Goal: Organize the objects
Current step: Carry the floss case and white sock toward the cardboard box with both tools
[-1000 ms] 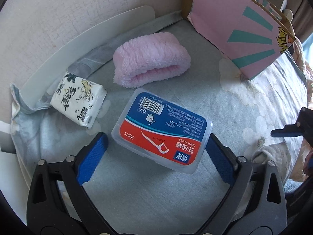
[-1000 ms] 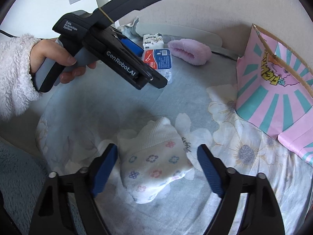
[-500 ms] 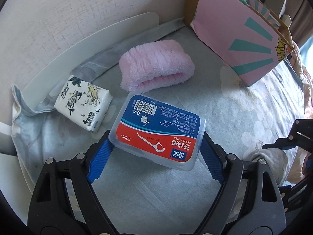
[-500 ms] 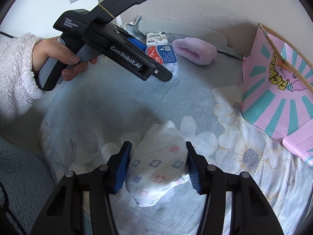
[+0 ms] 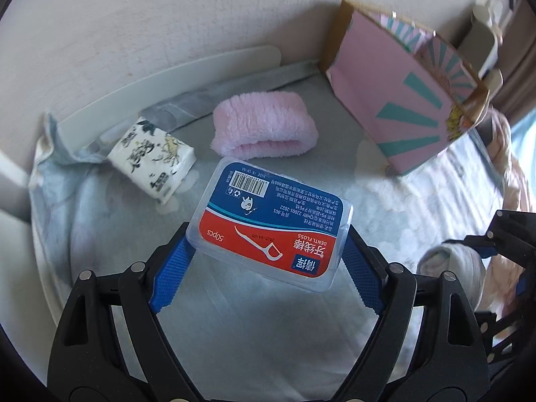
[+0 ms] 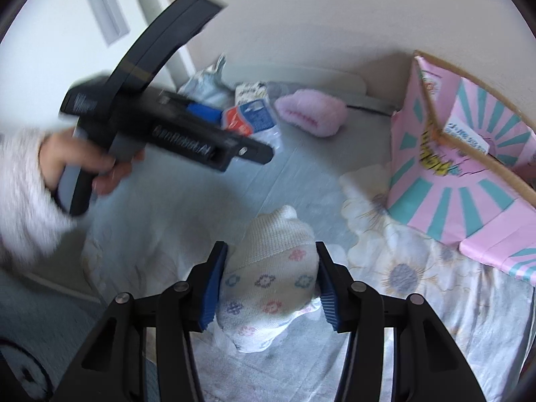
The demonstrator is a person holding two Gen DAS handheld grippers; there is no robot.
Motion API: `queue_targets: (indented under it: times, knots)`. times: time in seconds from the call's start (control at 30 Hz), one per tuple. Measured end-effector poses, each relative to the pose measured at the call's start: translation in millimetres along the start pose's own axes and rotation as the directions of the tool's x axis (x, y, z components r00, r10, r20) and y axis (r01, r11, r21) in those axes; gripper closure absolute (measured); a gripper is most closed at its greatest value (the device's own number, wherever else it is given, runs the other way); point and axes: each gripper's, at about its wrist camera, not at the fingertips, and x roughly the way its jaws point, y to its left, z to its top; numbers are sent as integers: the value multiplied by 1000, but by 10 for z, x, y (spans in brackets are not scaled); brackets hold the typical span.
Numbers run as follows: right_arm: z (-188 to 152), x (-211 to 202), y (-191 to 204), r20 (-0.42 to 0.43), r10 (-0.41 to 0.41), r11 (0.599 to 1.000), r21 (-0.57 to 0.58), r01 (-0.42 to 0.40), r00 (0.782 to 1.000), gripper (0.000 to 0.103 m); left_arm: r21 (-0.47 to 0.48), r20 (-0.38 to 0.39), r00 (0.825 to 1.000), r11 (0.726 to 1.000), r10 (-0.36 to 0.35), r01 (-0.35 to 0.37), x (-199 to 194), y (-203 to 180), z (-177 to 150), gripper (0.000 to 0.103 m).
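Note:
My left gripper is shut on a clear dental floss box with a blue and red label, held above the bed sheet. It also shows in the right wrist view. My right gripper is shut on a white sock with small flower prints, lifted off the sheet. A pink fluffy roll and a tissue pack lie on the sheet near the wall.
A pink and teal cardboard box stands open at the right by the wall; it also shows in the right wrist view. A white board leans along the wall. The floral sheet covers the bed.
Both grippers closed: the left on the floss box, the right on the sock. Both have lifted their objects off the sheet, and the left hand has moved.

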Motion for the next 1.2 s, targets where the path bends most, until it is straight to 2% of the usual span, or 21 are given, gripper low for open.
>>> queue_targets:
  times: [0.13,0.3,0.57,0.73,0.83,1.0,1.2]
  knots:
    - [104,-167,-87,29,15,999,33,-16,999,56,-85,46,999,996,13,-9,-246,34,-151,19]
    - [234,-403,-110,57,24,1000,2,-24,998,56,-148,88,994,988,59,-46,-362,-350,-149,19]
    - [376,-770,-217,97,40,999,-24,-38,995,56,-228,165,979,970,118,-78,-834,-661,-128,19]
    - [360,-1026,-296,118,46,999,-25,-43,992,56,-282,200,969,955,146,-86,-999,-883,-119,19]
    - [323,-1160,-356,127,47,999,-23,-44,991,56,-311,228,957,945,180,-103,-1122,-1038,-150,19]
    - [260,-1357,-505,142,41,999,-17,-39,989,56,-320,260,940,938,222,-133,-1268,-1309,-174,19]
    - [177,-1582,-745,157,26,999,16,-29,987,56,-340,282,930,931,236,-133,-1321,-1606,-187,19]
